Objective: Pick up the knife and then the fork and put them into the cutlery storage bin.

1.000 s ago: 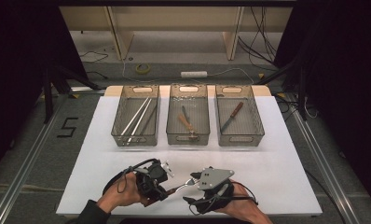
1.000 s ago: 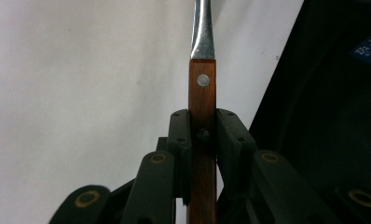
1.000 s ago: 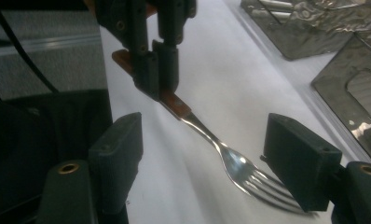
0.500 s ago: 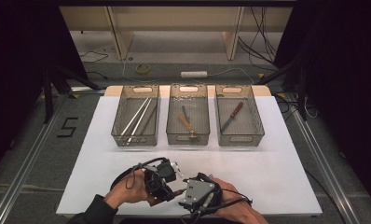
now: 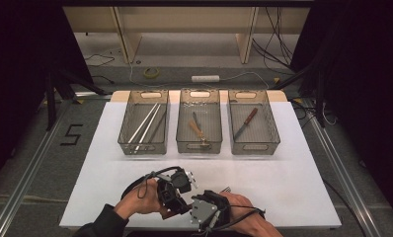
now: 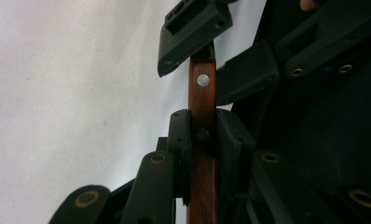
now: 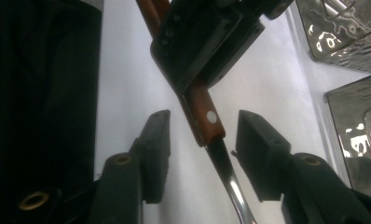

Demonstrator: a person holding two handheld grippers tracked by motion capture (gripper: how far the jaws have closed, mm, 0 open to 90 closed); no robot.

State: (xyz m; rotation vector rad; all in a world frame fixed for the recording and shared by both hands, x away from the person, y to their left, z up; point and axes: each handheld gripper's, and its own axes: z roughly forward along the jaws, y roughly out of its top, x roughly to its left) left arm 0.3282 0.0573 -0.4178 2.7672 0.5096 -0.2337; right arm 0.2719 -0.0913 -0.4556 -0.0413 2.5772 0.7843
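Note:
A knife with a reddish wooden handle (image 6: 202,98) and a silver rivet is clamped between the jaws of my left gripper (image 6: 202,135), which is shut on it. In the right gripper view the handle's end (image 7: 207,116) and the shiny blade (image 7: 230,186) pass between the jaws of my right gripper (image 7: 204,149). Those jaws have just been closing, but a gap still shows on each side. In the high view the left gripper (image 5: 172,192) and right gripper (image 5: 204,210) meet near the table's front edge.
Three mesh baskets stand in a row mid-table: the left basket (image 5: 128,143) holds silver rods, the middle basket (image 5: 184,144) wooden-handled tools, the right basket (image 5: 268,143) one knife. The white table sheet (image 5: 293,182) lies bare to the right of the hands.
The right gripper has moved left and down to the left gripper. Its jaws have narrowed around the end of the knife's handle. The left gripper has stayed put.

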